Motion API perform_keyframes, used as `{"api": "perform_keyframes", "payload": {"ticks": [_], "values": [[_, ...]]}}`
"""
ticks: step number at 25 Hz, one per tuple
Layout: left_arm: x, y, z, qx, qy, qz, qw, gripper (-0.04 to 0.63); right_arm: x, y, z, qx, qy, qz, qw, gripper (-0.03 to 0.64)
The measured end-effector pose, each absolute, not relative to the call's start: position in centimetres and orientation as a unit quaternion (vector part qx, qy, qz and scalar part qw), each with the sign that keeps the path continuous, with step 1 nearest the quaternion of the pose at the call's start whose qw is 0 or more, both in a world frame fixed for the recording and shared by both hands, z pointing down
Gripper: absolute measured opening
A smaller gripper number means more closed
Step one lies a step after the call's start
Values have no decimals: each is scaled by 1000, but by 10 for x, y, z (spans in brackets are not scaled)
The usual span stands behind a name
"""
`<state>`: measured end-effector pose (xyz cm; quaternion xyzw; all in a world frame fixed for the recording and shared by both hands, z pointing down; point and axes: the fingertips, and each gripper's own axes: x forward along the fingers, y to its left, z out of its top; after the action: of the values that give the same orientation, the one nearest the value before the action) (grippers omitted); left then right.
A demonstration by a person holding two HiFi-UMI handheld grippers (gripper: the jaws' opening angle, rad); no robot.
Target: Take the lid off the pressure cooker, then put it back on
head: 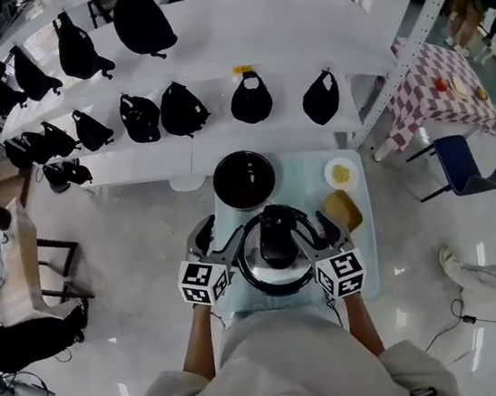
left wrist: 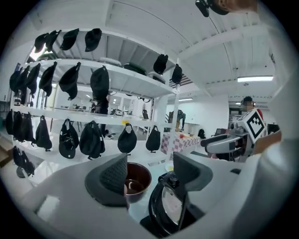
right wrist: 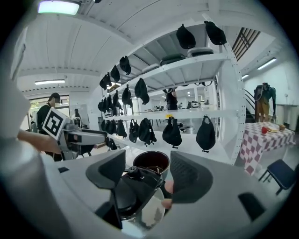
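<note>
White shelving hung with black bags fills the background. Below it is a small pale table. The pressure cooker stands at the table's near middle, just in front of an open dark brown bowl. Its black-handled lid appears to be on top, though no view settles whether it is locked down.

The left gripper and right gripper flank the cooker. Each gripper's view shows its jaws spread wide with the lid's edge in the gap and nothing clamped. I cannot tell whether any pad touches the rim.

This looks like the approach to a grip, with the lid not yet lifted clear. The next move probably calls for one claw to close on the lid's handle while the other steadies the body, then a twist to free the lid.

A small plate sits at the far right of the table.

The marker cubes carry only square patterns. A yellow label on the shelf edge is too small to read, and no brand shows on the cooker.
</note>
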<state>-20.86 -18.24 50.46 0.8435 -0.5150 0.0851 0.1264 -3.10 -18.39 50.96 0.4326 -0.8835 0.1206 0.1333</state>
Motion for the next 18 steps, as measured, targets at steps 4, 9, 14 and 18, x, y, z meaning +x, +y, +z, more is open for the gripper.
{"api": "perform_keyframes", "payload": {"ticks": [4, 9, 14, 18], "values": [[-217, -189, 511, 862, -485, 83, 126, 291, -42, -174, 514, 458, -870, 124, 137, 291], [-212, -195, 512, 884, -443, 83, 125, 291, -45, -161, 511, 484, -855, 118, 145, 293], [-205, -192, 516, 897, -413, 82, 132, 291, -50, -143, 514, 494, -846, 118, 164, 291], [-202, -189, 521, 902, -400, 86, 135, 291, -59, -133, 522, 485, -847, 122, 179, 291]]}}
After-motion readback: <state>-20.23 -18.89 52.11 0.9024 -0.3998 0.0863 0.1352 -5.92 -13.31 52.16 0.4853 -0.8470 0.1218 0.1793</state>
